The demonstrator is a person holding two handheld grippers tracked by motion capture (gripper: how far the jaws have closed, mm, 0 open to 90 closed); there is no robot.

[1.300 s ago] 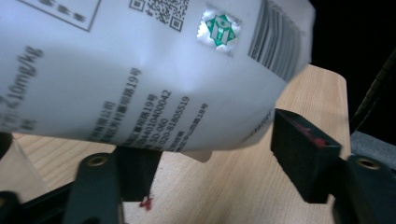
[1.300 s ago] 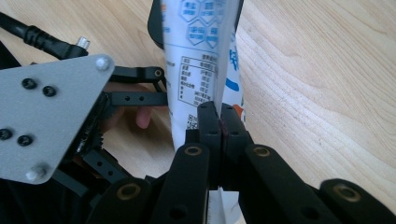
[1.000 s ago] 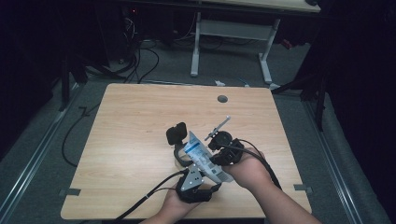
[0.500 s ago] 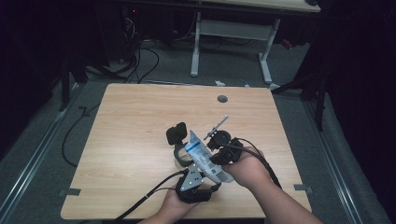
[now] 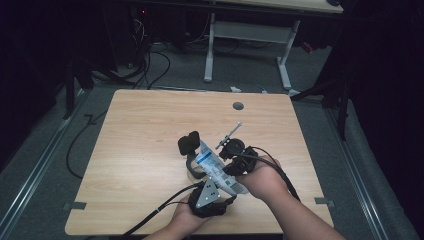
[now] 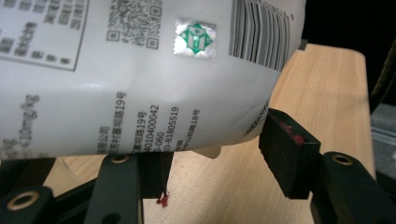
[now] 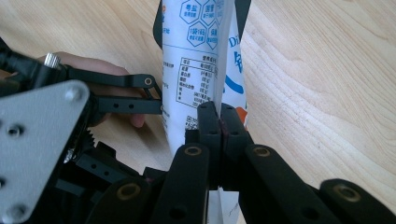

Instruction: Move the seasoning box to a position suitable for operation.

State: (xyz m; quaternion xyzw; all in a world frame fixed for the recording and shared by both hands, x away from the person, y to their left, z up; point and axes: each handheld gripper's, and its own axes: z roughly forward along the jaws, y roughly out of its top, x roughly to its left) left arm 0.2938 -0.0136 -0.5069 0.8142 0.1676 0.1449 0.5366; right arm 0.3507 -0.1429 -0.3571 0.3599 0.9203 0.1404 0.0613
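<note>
I have the white printed plastic pouch with blue markings lifted over the near right part of the light wooden bench, held between my two tools. My right hand-held gripper has its jaws pressed together on one edge of the pouch, the thin film pinched flat between the pads. My left hand-held gripper stands with its jaws apart under the pouch's bulging lower end; the pouch sits between the two black pads, and I can't tell whether either pad touches it.
</note>
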